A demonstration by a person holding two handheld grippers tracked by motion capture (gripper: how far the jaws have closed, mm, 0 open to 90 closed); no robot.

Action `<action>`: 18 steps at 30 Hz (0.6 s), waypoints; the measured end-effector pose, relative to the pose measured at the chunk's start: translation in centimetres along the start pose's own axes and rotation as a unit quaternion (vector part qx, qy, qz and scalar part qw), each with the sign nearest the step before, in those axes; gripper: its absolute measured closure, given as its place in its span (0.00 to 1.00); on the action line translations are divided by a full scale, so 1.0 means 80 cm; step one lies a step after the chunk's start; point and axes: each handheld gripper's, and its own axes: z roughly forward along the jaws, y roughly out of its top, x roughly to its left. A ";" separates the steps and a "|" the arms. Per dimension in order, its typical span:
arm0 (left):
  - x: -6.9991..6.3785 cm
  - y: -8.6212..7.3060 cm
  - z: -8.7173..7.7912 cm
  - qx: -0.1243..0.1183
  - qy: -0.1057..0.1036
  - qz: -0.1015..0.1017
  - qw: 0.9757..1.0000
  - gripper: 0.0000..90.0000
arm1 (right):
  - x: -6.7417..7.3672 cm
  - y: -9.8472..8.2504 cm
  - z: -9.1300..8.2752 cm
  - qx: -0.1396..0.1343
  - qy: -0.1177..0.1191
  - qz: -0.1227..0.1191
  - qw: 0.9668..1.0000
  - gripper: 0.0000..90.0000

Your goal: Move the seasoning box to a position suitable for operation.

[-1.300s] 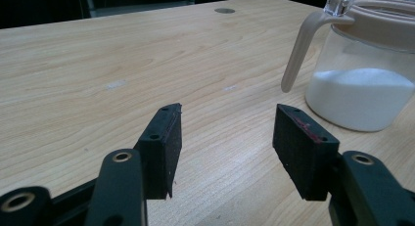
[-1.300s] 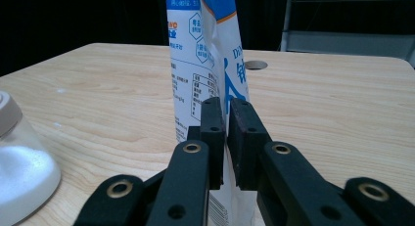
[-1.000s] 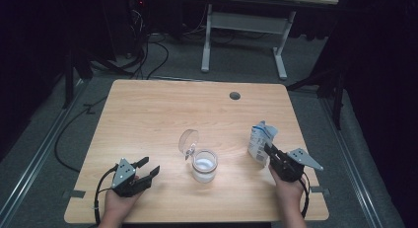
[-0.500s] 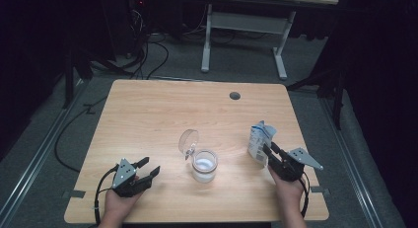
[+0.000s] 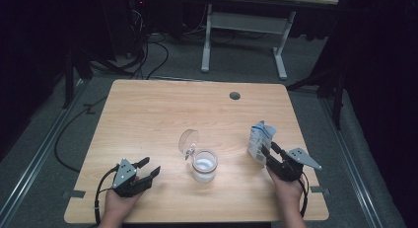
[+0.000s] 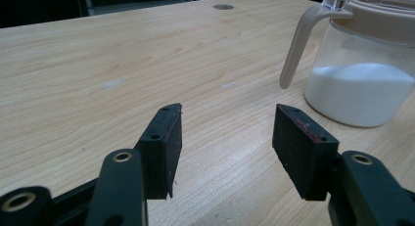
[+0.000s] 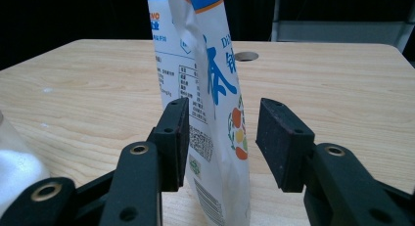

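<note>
Two claws (image 5: 148, 167) (image 5: 268, 150), one jar (image 5: 204, 166), one bag (image 5: 260, 140), one table (image 5: 162, 114).

The left black two-jaw claw (image 5: 146, 169) and the right black two-jaw claw (image 5: 268, 150) each carry a grey three-cornered plate on top — and trail a black cable. Square black pads end the jaws; brass-coloured rivets stud the linkages, and small screw holes dot the pad edges.

High view looks down from above the table (image 5: 148, 114); both gripper views sit low, close-up; all share the jar (image 5: 204, 165) around 6 o'clock.
</note>
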 end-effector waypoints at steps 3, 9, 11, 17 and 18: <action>0.000 0.000 0.000 0.000 0.000 0.002 1.000 0.50 | 0.001 -0.001 0.000 0.004 -0.002 0.000 1.000 0.61; 0.000 0.000 0.000 0.001 -0.001 0.003 1.000 0.50 | 0.001 -0.005 -0.004 0.012 -0.010 -0.004 1.000 0.61; -0.001 0.000 0.000 0.002 -0.001 0.004 1.000 0.51 | 0.001 -0.008 -0.006 0.016 -0.010 -0.002 1.000 0.62; -0.004 0.001 0.002 0.009 0.001 0.015 1.000 0.51 | 0.004 -0.012 -0.014 0.024 -0.015 -0.009 1.000 0.62; -0.004 0.001 0.002 0.010 0.000 0.016 1.000 0.51 | 0.004 -0.013 -0.015 0.024 -0.015 -0.009 1.000 0.62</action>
